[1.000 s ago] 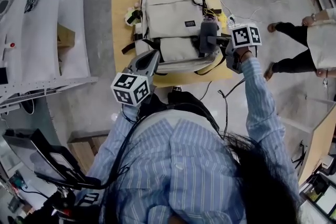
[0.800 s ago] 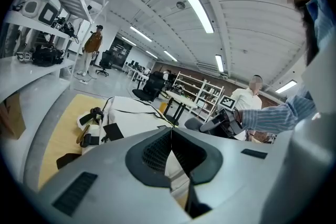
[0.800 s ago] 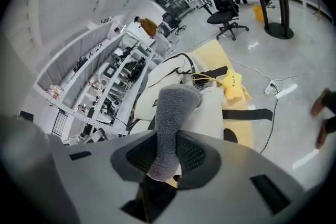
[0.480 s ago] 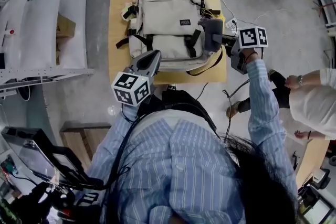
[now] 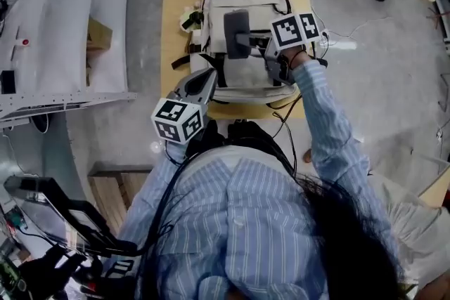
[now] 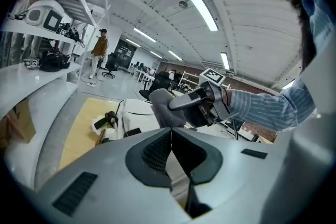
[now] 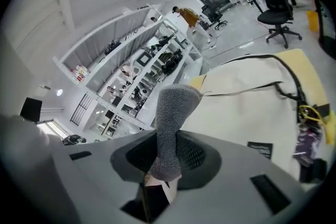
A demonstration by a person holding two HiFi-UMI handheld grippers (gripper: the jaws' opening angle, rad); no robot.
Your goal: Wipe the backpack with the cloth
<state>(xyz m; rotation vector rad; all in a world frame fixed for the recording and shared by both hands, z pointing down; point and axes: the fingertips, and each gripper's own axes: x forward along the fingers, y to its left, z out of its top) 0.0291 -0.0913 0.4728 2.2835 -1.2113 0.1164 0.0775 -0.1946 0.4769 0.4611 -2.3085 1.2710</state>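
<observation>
On a small yellow desk (image 5: 176,3) at the far middle of the head view lies one pale backpack (image 5: 242,77), front side up, with one dark grey cloth (image 5: 236,30) held over its upper pocket. Two grippers are in play, each carrying one marker cube. The right gripper (image 5: 254,43) reaches in from the right, and its own view shows its jaws clamped on the cloth, which stands up between them as a fuzzy folded strip. The left gripper (image 5: 206,75) hovers at the near edge of the backpack, its jaws pressed together with nothing between them.

Whether the cloth actually touches the fabric cannot be told: from above it only overlaps the backpack, and in the left gripper view the cloth's lower end is cut off by that gripper's grey body. The backpack's near edge is partly covered by the left gripper, and the person's striped shirt (image 5: 246,221) and dark hair fill the near half of the head view.

Only the right gripper view shows one small black label (image 7: 261,149) on the backpack's front, plus a yellow cord (image 7: 310,111) at its right side. Only the left gripper view shows the right gripper from the side, with the sleeve behind it. White shelving (image 5: 70,17) runs along the left.
</observation>
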